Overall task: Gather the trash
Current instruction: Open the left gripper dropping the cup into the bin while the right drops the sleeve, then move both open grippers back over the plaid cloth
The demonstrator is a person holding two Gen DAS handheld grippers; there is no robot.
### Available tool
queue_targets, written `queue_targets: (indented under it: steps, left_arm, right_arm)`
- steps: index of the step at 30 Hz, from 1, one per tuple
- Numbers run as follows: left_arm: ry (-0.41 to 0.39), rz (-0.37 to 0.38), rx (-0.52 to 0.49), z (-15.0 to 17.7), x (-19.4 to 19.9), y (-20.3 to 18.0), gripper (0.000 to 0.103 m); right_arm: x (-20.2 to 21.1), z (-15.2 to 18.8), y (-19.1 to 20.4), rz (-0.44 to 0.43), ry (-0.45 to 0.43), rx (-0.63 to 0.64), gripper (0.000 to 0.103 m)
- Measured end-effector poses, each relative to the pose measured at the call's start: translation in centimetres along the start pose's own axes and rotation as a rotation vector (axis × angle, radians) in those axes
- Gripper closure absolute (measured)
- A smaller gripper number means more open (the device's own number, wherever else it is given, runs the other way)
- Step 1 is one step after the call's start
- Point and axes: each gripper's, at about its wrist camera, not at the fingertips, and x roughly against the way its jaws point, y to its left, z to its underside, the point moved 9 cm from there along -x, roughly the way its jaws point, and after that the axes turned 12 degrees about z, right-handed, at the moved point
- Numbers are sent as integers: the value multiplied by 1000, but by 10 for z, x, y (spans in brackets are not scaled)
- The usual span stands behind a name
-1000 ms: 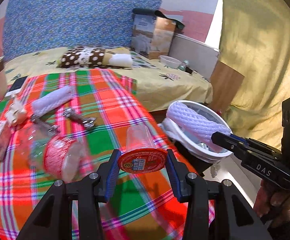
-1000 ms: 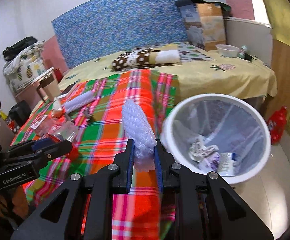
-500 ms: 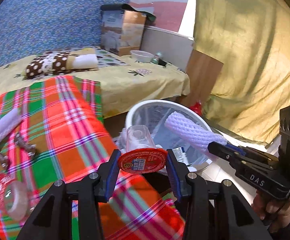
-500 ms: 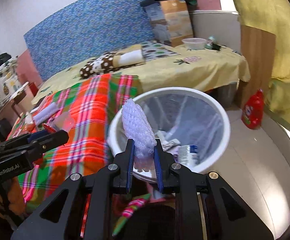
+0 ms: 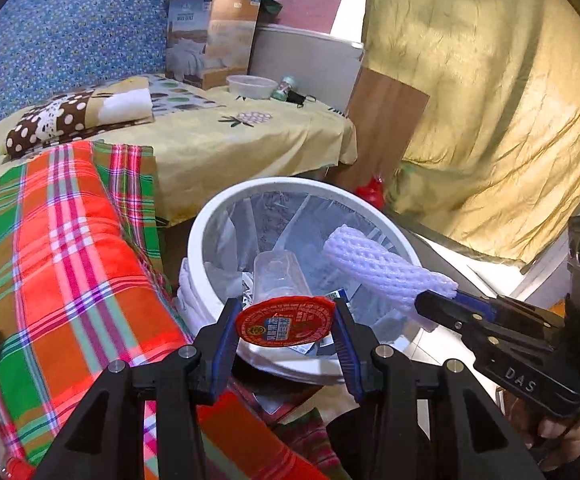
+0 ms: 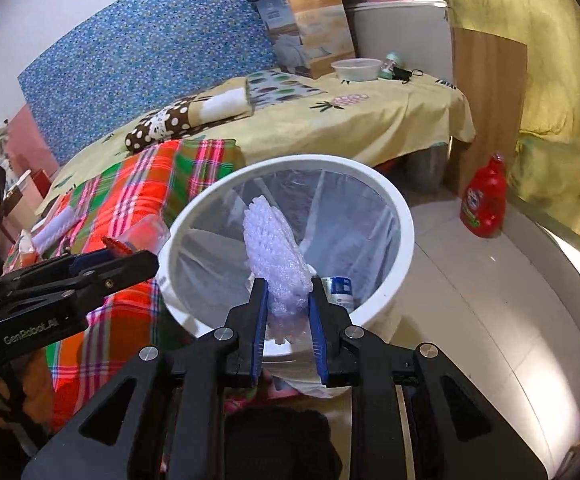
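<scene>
Over the white bin (image 5: pixel 209 216), left tool (image 5: pixel 285 334) pinches a red-lidded cup (image 5: pixel 283 300); right tool (image 6: pixel 287 320) clamps foam netting (image 6: pixel 275 248), hiding trash beneath.

Plaid blanket (image 5: pixel 69 264) was red, green, orange with pink-white stripes. Bin (image 6: pixel 398 216) white, clear liner. Foam net (image 6: pixel 275 256) pale lilac-white. Cup (image 5: pixel 285 316) clear with red lid. Headboard (image 6: pixel 149 56) blue floral, sheet (image 6: pixel 370 124) yellow, bottle (image 6: pixel 486 200) red.

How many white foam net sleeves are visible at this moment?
2: one foam net sleeve in the right gripper over the bin; another on the plaid blanket. Others may be hidden.
</scene>
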Motion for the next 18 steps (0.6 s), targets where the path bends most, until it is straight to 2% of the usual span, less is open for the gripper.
queue_targets:
  steps: [4,10,14,18]
  left_arm:
    - [15,1,-5,-2,-12,1,58]
    - [22,-15,11,-5,-21,8,57]
    - [11,-15,22,-4,-19,11,47]
    - [-10,-16,19,-7,-12,11,47]
  right_arm:
    - [-2,1,-4,9,2,-7,78]
    - [-5,-1,-10,23,-6,-21,67]
    - [-4,-1,-13,26,-11,-33,64]
    - [0,-3,-11,19,-21,-26,64]
